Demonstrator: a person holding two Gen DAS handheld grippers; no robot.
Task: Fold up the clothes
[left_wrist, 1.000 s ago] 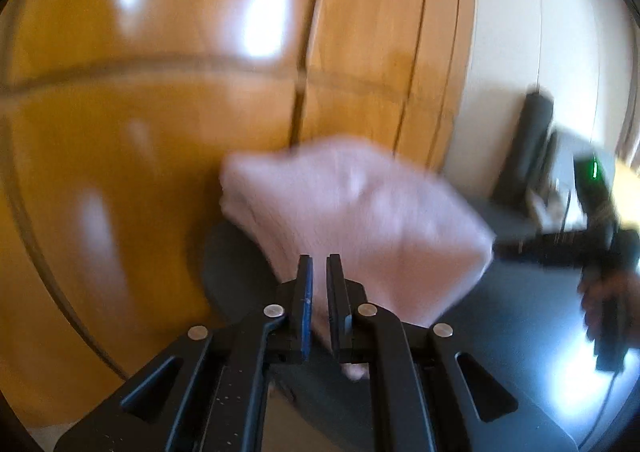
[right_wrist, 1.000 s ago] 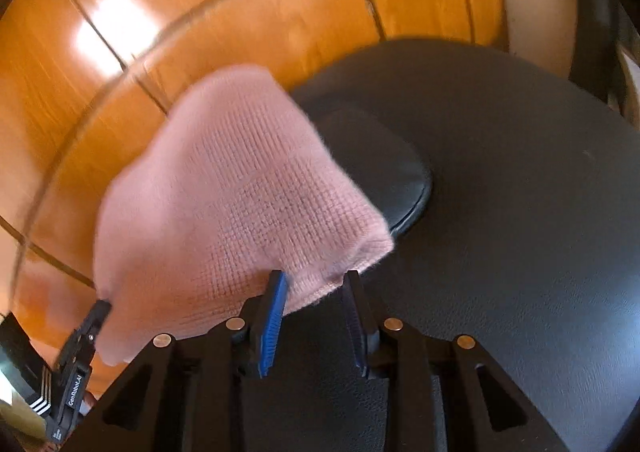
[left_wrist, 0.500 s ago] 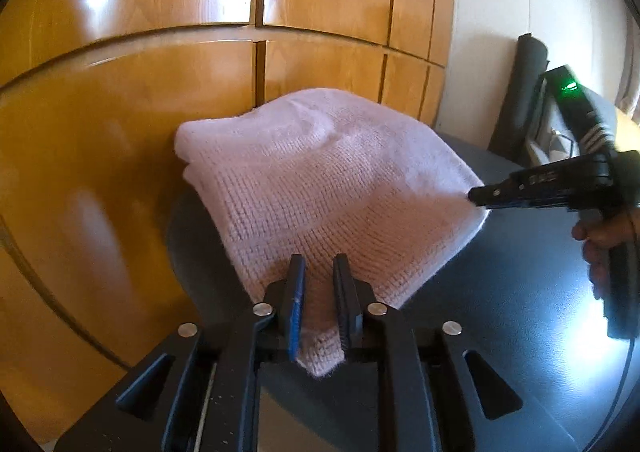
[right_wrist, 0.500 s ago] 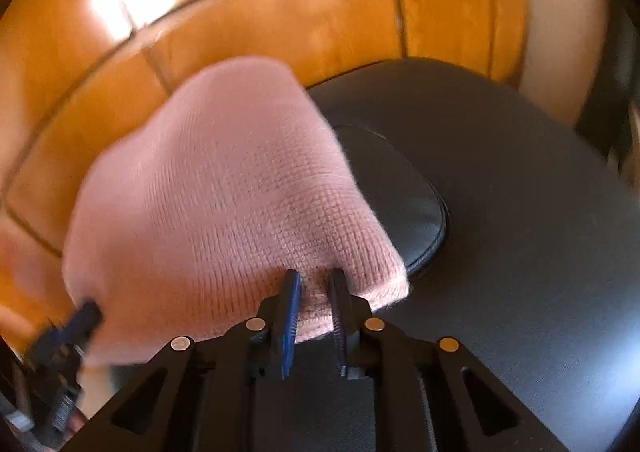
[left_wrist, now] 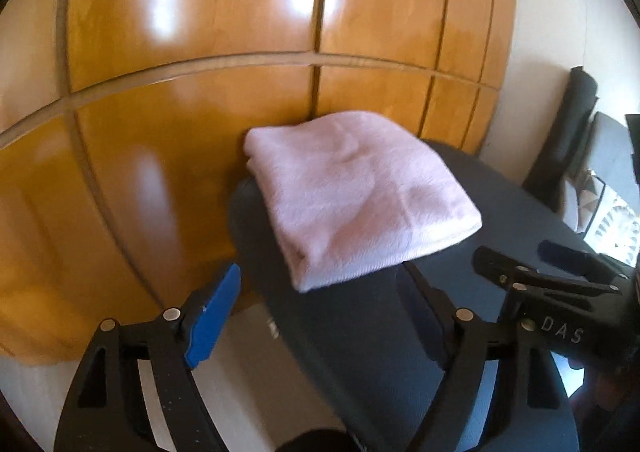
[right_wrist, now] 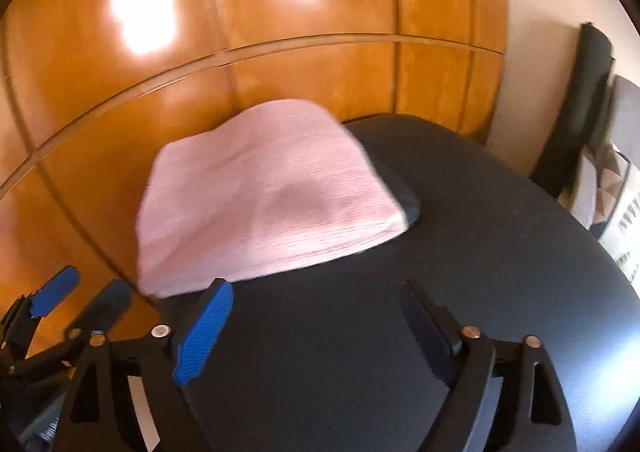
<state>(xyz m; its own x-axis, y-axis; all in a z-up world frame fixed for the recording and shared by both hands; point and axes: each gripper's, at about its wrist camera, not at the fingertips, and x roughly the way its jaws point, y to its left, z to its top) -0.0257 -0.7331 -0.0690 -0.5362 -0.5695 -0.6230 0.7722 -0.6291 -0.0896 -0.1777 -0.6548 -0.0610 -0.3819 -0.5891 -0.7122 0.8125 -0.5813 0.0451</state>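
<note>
Half a second back, both clamped on the knit's near edge; now both let go and drawn back. Left gripper point(left_wrist: 324, 316) spread wide, holding nothing. Right gripper point(right_wrist: 320, 324) likewise wide and empty. Knit point(left_wrist: 356, 196) lies folded in a thick pink square on a dark pad point(left_wrist: 248, 212) at the table's point(right_wrist: 500, 252) far left edge, close against the wooden doors point(left_wrist: 192, 140). Looks like release after setting the folded piece down; fold appears done for this garment. Whether another garment waits cannot be told from these views. Left of the pad, table ends and drops off. Broad bare tabletop to the right gives free room.
</note>
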